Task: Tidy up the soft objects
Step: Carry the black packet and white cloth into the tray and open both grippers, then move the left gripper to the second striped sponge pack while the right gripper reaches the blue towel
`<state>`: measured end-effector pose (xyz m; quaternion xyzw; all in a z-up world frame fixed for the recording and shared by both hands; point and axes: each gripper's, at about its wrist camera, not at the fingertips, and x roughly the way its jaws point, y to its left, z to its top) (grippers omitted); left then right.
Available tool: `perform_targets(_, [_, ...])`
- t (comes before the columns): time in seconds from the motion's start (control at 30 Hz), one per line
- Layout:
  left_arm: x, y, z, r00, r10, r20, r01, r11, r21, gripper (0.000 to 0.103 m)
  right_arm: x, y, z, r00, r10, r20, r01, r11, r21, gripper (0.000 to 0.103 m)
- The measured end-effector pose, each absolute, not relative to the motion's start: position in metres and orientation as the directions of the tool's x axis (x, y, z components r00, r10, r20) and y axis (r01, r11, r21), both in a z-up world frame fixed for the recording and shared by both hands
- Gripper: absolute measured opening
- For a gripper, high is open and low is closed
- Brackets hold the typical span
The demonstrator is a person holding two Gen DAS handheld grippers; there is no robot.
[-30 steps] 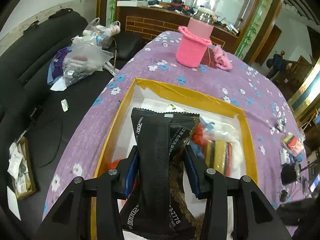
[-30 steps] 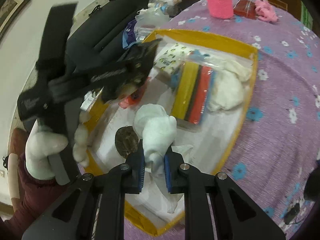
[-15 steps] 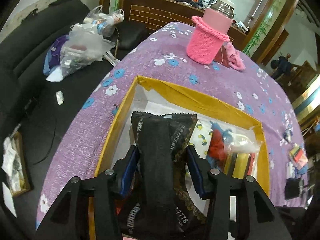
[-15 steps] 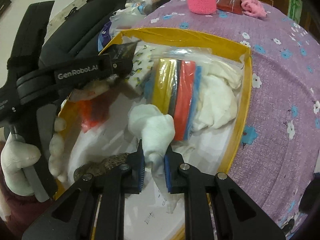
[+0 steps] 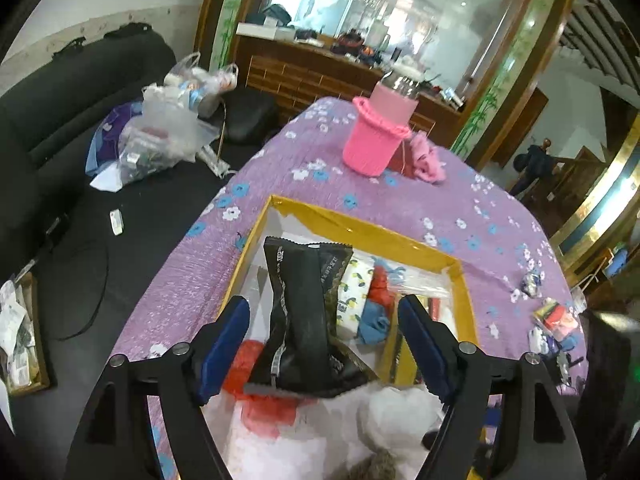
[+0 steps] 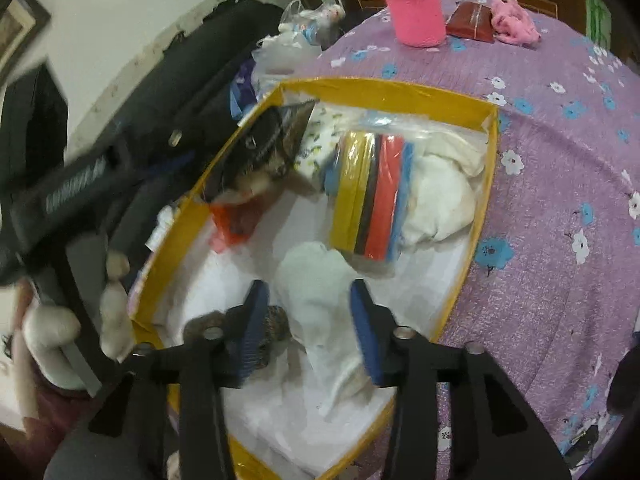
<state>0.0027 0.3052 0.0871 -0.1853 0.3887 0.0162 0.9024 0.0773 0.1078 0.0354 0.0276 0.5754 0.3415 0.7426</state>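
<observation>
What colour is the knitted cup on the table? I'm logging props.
Bright pink knitted cup; clearest in the left wrist view.

Light: soft, even indoor light, moderately bright in both views.
Source: bright window [image 5: 384, 12] at the top of the left wrist view, washed out with glare.
Shadows: faint and diffuse.
Blur: left hand-held gripper [image 6: 80, 184] smeared by motion in the right wrist view.
Distortion: strong fisheye bending, with black vignette at all 4 corners.
</observation>
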Motion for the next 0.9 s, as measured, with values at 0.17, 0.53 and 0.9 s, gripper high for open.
perform_targets(0.17, [-0.026,0.304,0.094,0.724,-0.111,-0.681,-0.161,0.932,-0.324,0.078,0.084,0.093,0.040,0.174,0.532,-0.828,-0.414,0.803,0.429,0.047])
perform_targets(0.53, [-0.076,0.305,0.090,0.760,-0.149,-0.633,-0.169,0.895,-0.413,0.080,0.141,0.117,0.056,0.359,0.457,-0.814,-0.377,0.869,0.322,0.047])
perform_targets(0.9, [-0.087,0.306,0.080,0.743,-0.135,-0.655,-0.198,0.891,-0.408,0.080,0.121,0.143,0.020,0.167,0.439,-0.883,-0.462,0.826,0.323,0.047])
